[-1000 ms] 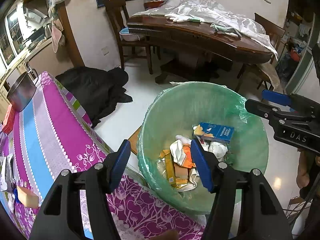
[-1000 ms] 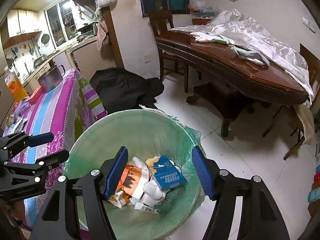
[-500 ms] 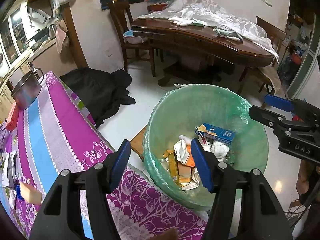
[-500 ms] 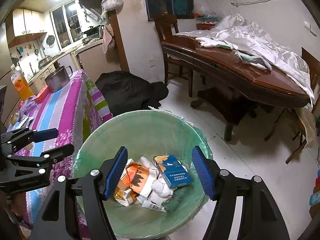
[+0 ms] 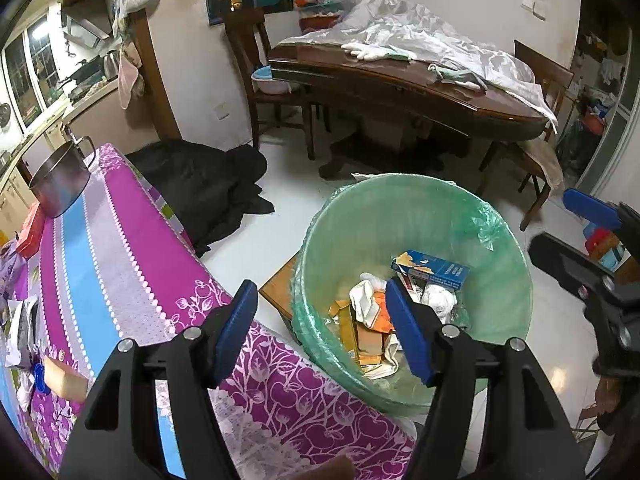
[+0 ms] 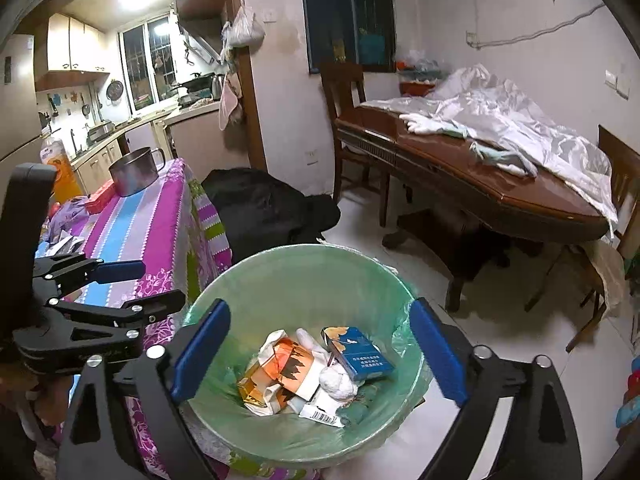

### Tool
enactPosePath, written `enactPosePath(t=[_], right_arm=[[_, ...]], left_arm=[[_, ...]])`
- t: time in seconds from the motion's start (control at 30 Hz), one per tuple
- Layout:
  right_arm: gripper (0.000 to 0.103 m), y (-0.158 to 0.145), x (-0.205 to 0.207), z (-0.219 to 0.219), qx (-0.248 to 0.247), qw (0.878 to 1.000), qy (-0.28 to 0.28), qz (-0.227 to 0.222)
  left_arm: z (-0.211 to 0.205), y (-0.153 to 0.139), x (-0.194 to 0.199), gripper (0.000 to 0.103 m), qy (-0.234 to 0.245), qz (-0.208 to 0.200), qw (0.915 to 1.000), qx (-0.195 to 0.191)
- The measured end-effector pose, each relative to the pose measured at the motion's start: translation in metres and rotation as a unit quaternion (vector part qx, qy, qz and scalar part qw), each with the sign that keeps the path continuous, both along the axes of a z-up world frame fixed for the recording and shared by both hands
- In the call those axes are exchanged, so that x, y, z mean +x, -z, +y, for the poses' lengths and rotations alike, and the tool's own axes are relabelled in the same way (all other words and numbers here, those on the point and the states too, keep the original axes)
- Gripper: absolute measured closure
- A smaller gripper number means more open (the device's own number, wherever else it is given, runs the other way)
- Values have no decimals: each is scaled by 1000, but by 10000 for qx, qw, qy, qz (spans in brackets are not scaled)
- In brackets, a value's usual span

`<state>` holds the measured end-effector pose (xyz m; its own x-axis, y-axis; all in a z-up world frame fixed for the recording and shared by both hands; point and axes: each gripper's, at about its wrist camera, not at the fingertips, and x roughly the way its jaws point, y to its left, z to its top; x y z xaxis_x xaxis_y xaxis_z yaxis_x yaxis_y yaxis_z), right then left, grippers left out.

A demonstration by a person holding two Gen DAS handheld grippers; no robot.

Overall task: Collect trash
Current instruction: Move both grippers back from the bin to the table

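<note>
A round trash bin (image 6: 304,280) with a thin green bag (image 5: 492,224) inside it stands on the white floor, right next to a table with a purple, pink and blue flowery cloth (image 5: 120,248). The trash sits at the bottom of the bin. There is a blue cigarette box (image 6: 360,354), an orange and white wrapper (image 6: 290,368), a crumpled white tissue (image 6: 338,382), some flat yellow-brown packets (image 5: 356,332) and a white slip with a barcode (image 6: 320,414).

The right gripper (image 6: 320,354) hangs above the bin and points down into it. Its blue fingers (image 6: 202,350) have just been opening, and now they stand very wide apart. Nothing is between them. The trash lies well below them.

The left gripper (image 5: 326,330) is over the edge of the flowery table, next to the bin. Its jaws have just been opening a little too. They are about half open, and they hold nothing. One blue finger (image 5: 236,328) is seen in front of the cloth and the other in front of the bin.

On the flowery table stand a shiny metal pot (image 5: 60,184) and a red box (image 5: 30,230). A heap of black cloth (image 5: 208,184) lies on the floor by the wall. Farther back is a big brown wooden table (image 6: 480,184) with a white sheet (image 6: 512,124) and white gloves (image 5: 372,50) on it, and wooden chairs (image 5: 256,80) stand around it.
</note>
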<state>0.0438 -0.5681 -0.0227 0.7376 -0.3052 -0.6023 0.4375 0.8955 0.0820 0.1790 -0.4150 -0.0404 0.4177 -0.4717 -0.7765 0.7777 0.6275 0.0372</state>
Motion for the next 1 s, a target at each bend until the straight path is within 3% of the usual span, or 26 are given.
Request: enactPosePath(t=[0.33,0.5,0.63,1.0], right_arm=[[5,-5,-20,32,-86,9996,-64,-274],[5,-9,-26,60,-95,9983,-322,-472],[5,-8,-25,84,-86,9968,-599,-530],[5,5,-3,156,-121,9891,-1413,-389]], left_arm=[[21,-4,1,32,-128,-60,9998,-105],[51,-8,1,28,-248,-234,9990,-282],[82,-5,4,26,-284,-434,9982,-287],[214,12,44,26,-903,-243,9955,-125]])
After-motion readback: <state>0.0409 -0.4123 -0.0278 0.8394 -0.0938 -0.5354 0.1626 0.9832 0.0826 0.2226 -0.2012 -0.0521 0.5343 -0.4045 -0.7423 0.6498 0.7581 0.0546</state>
